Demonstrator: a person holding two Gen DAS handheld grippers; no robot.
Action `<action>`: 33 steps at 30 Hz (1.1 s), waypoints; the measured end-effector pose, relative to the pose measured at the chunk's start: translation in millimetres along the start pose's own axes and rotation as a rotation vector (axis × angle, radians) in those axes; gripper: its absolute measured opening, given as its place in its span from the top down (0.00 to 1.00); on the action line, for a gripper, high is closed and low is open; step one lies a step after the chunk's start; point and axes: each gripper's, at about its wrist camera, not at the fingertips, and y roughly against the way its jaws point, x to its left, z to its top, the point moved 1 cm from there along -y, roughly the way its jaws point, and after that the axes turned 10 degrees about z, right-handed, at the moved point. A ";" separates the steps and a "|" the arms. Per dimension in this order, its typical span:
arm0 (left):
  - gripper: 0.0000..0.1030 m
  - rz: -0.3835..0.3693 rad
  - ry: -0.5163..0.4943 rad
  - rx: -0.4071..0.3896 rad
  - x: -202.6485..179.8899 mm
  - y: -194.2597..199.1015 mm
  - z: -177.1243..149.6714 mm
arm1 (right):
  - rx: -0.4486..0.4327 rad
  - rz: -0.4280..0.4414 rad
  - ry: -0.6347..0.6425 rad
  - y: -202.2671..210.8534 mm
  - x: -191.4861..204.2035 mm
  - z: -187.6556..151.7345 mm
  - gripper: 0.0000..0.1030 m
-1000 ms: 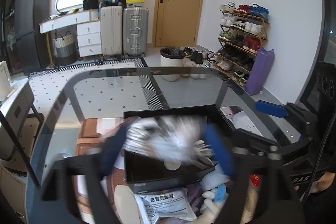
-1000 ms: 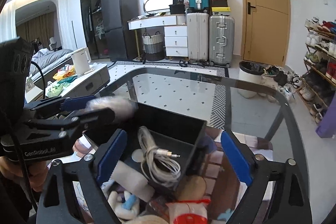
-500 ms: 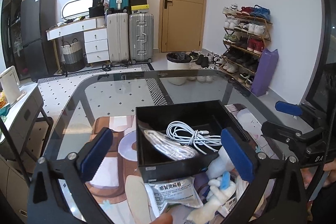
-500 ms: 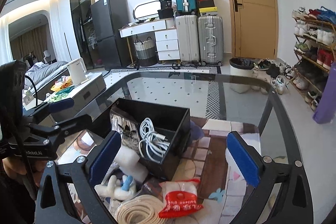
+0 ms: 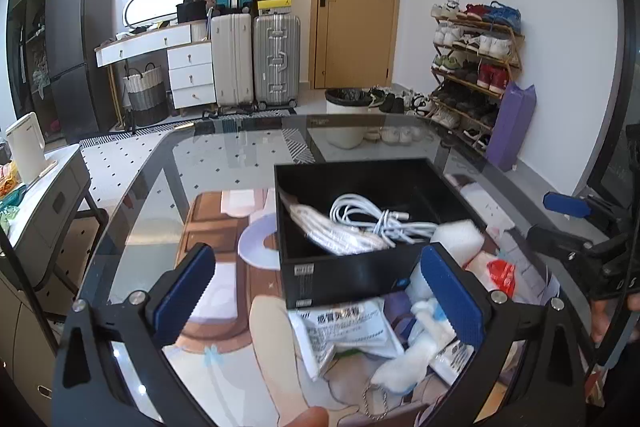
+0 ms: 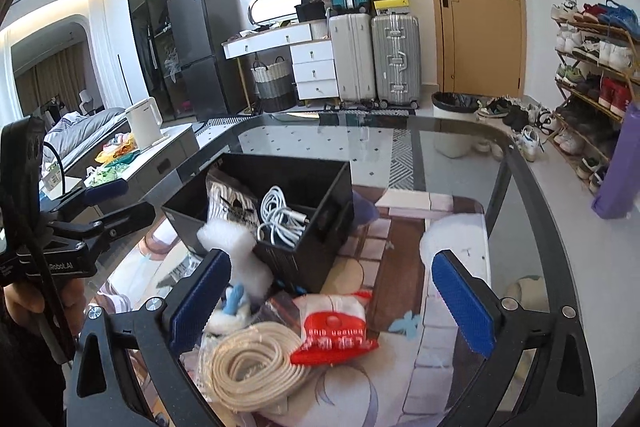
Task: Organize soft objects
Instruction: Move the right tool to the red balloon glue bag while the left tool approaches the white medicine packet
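Observation:
A black open box [image 5: 360, 269] [image 6: 320, 247] stands on the glass table and holds a white coiled cable [image 5: 376, 217] [image 6: 280, 215] and a clear bag of striped material [image 5: 332, 231] [image 6: 230, 201]. My left gripper [image 5: 320, 301] is open and empty, held back from the box's near wall. My right gripper [image 6: 328, 301] is open and empty above a red-and-white packet [image 6: 336, 327] and a cream coiled strap [image 6: 252, 363]. White foam [image 6: 236, 247] [image 5: 456, 237], a white plush toy [image 5: 416, 355] and a white printed pouch [image 5: 348, 327] lie beside the box.
The glass table [image 5: 224, 163] lies over a picture mat [image 6: 400, 247]. A white pad [image 6: 456, 243] lies at the right. Suitcases [image 5: 256, 59], a desk, a bin [image 5: 346, 107] and a shoe rack [image 5: 476, 67] stand beyond the table. A side table with a kettle [image 6: 144, 123] stands to the left.
My left gripper opened and let the bag of striped material fall into the box, then drew back. My right gripper drew back and rose, bringing the packet and the strap into view.

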 end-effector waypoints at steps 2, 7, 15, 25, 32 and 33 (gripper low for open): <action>0.00 0.000 0.001 0.011 1.2 -0.7 -4.2 | 0.017 0.001 -0.003 0.7 -0.1 -1.5 0.01; 0.00 -0.003 -0.006 0.030 -0.5 -0.5 -10.3 | 0.045 -0.006 0.005 2.8 3.0 -3.8 0.01; 0.00 0.018 -0.019 0.049 -0.1 -0.8 -21.1 | 0.075 -0.006 0.027 3.1 4.7 -6.2 0.01; 0.00 0.032 -0.025 0.074 -7.3 -9.2 -30.9 | 0.127 0.010 0.050 -9.3 4.1 -14.0 0.01; 0.00 0.026 -0.029 0.107 -10.6 -16.8 -37.1 | 0.161 0.000 0.040 -17.7 -1.4 -20.5 0.01; 0.00 0.026 -0.029 0.115 -10.8 -18.5 -38.2 | 0.166 -0.007 0.034 -18.9 -3.2 -21.2 0.01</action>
